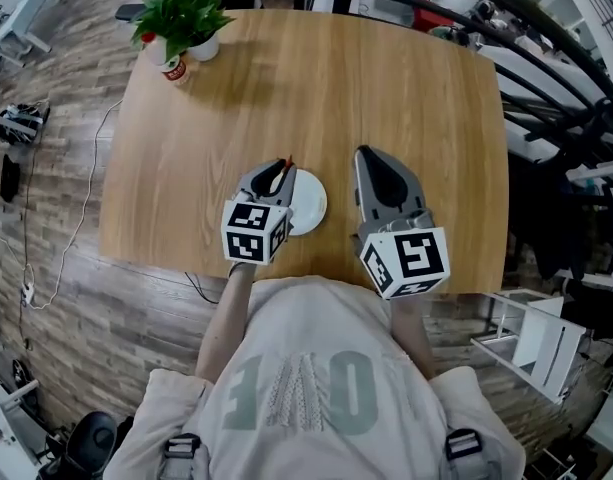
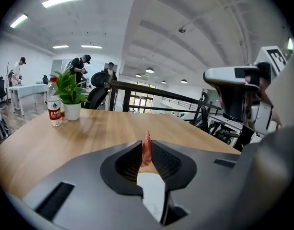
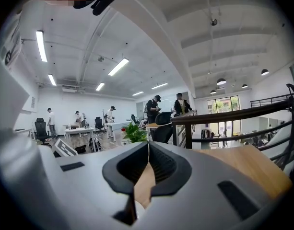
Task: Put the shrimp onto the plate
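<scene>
A small orange-red shrimp point(image 2: 146, 150) is pinched upright between the jaws of my left gripper point(image 2: 146, 152), its tip poking above them. In the head view the shrimp point(image 1: 287, 164) shows as a red speck at the left gripper point(image 1: 283, 171), which hangs over the left part of a small white plate point(image 1: 308, 203) near the table's front edge. The plate shows as a white patch point(image 2: 152, 188) below the left jaws. My right gripper point(image 1: 365, 155) is shut and empty, to the right of the plate, and in its own view the right gripper point(image 3: 147, 150) has its jaws pressed together.
The round-cornered wooden table point(image 1: 386, 98) carries a potted green plant point(image 1: 186, 23) and a water bottle point(image 1: 172, 67) at its far left corner. Black railings and chairs stand beyond the far edge. Several people stand at desks in the background point(image 3: 79, 121).
</scene>
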Demonstrator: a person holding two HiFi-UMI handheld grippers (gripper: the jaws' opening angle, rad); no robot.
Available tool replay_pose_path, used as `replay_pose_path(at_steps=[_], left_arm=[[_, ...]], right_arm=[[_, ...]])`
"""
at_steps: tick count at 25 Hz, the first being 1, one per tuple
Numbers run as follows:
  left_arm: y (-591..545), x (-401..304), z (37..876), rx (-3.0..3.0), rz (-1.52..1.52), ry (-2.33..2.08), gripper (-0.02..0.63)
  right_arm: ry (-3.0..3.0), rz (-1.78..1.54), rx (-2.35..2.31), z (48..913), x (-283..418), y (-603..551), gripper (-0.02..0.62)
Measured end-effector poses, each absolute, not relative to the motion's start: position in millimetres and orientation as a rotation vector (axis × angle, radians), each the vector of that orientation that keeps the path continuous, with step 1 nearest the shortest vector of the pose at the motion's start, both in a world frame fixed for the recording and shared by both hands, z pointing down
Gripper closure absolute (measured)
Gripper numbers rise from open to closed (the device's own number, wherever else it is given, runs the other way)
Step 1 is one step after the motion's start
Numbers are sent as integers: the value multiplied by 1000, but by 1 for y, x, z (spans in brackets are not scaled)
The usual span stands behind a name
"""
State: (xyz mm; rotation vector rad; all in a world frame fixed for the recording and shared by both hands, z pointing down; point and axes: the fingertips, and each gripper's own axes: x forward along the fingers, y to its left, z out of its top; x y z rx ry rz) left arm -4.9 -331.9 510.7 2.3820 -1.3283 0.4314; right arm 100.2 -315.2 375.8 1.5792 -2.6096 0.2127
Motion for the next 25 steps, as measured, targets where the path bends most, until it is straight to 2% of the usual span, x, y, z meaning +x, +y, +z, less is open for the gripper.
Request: replay_pose_path(at_steps=[13,25], left_arm=[[-302,-9,620,2140,833,-1125,543],[-304,-21,628,2078,835,-1170,543]], right_arm=[[-2571,257,1543,394,98,-317,574],[-2544,301,1514,409,97,-318,574]])
